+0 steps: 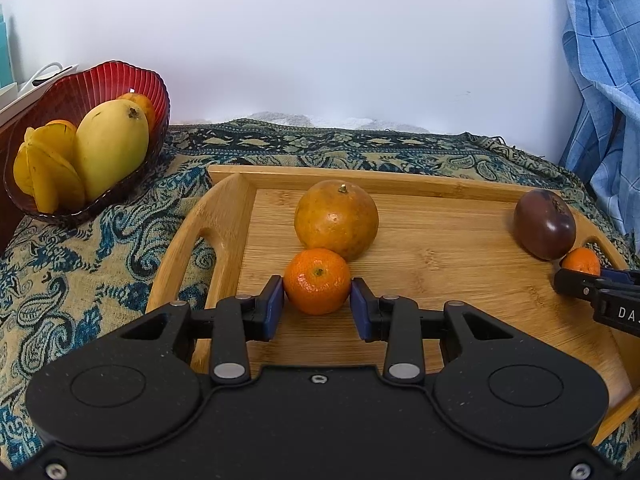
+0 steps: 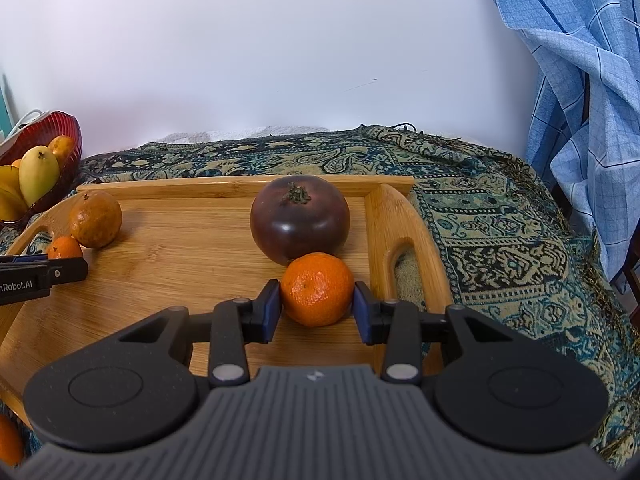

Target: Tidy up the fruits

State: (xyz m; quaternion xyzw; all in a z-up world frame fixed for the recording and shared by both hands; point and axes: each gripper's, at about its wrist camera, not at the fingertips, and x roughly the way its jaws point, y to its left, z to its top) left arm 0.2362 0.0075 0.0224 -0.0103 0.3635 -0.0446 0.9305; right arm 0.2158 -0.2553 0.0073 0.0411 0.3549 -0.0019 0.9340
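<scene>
A wooden tray [image 1: 440,248] lies on a patterned cloth. My left gripper [image 1: 317,300] is shut on a small mandarin [image 1: 317,282], which touches a larger brownish orange [image 1: 337,219] behind it. My right gripper [image 2: 316,306] is shut on a second mandarin [image 2: 317,289], right in front of a dark purple tomato-like fruit [image 2: 300,218] near the tray's right handle. The right gripper also shows at the right edge of the left wrist view [image 1: 592,284], and the left gripper at the left edge of the right wrist view [image 2: 44,274].
A red glass bowl [image 1: 132,84] at the back left holds a mango [image 1: 112,146], starfruit [image 1: 48,168] and an orange fruit. A blue checked cloth [image 2: 580,80] hangs at the right. A white wall stands behind the table.
</scene>
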